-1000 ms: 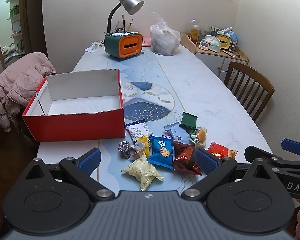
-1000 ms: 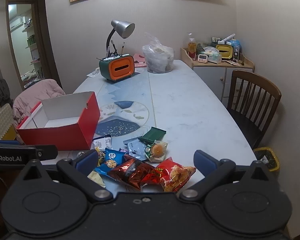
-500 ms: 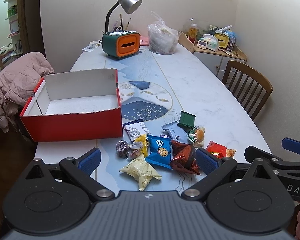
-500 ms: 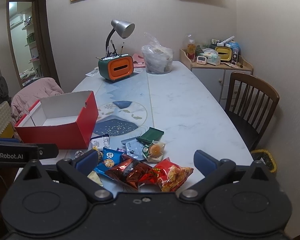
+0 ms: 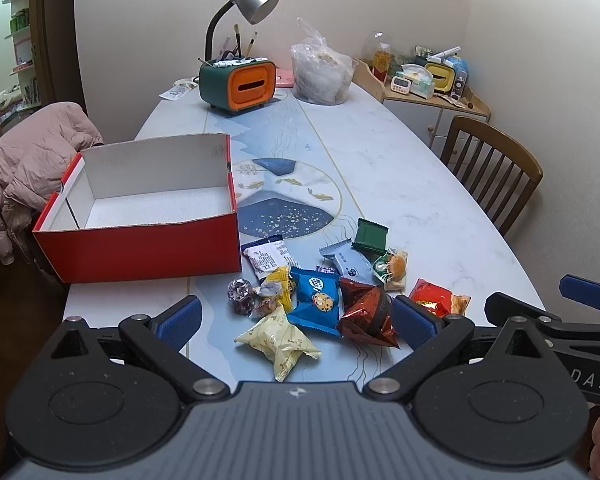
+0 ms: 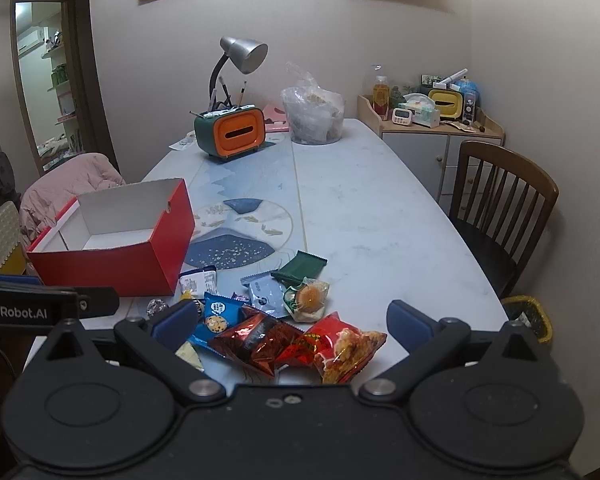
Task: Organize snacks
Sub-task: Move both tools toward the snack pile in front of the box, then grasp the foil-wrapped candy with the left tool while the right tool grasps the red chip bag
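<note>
Zero snacks (image 5: 320, 296) boxed yet; all piled on table (image 5: 400, 168) just right of red box (image 5: 140, 248). Left gripper (image 5: 296, 320) and right gripper (image 6: 284, 320) fingers wide, holding nothing. Whole pile left.

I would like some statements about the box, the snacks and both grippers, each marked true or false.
1. The red box holds several snacks. False: its white inside shows nothing in it.
2. The snacks lie in a pile on the table. True.
3. The left gripper is shut on the blue cookie packet. False: its jaws stand wide apart and the packet lies on the table.
4. The right gripper is open and holds nothing. True.
5. The green packet lies at the far edge of the pile. True.
</note>
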`<state>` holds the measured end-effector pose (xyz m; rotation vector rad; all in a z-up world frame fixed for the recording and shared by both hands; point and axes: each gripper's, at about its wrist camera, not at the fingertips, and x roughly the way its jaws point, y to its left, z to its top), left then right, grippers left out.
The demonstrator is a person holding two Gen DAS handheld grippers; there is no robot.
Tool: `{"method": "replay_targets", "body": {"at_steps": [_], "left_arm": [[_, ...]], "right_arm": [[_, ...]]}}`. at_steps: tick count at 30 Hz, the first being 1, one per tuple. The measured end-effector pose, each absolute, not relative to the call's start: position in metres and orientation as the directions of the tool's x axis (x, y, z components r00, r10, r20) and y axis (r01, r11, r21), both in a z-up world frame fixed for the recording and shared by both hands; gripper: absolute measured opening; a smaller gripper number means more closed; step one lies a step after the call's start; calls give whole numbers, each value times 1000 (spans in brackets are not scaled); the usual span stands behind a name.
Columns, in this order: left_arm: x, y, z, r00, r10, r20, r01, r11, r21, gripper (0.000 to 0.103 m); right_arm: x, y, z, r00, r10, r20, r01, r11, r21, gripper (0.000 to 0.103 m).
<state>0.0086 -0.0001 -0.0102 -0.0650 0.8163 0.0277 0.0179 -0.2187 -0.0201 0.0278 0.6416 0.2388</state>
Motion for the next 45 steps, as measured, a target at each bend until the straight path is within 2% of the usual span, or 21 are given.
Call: {"method": "replay_targets", "body": {"at_steps": [11, 15, 26, 45], "left_arm": [[19, 11, -16, 636, -10, -771, -82, 993, -80, 102], [27, 22, -27, 612, -29, -790, -112, 986, -124, 102], [55, 37, -69, 566, -26, -824, -112, 988, -108, 102], [82, 49, -114, 488, -20, -873, -173, 978, -119, 101]], "right_arm": [[25, -223, -27, 767, 198, -610, -162, 980, 115, 100], [33, -229, -40, 742, 180, -645, -121, 983, 136, 98], [65, -248, -80, 660, 113, -742, -5, 989, 146, 94], [134, -243, -149, 520, 170, -837, 102, 960, 259, 93]]}}
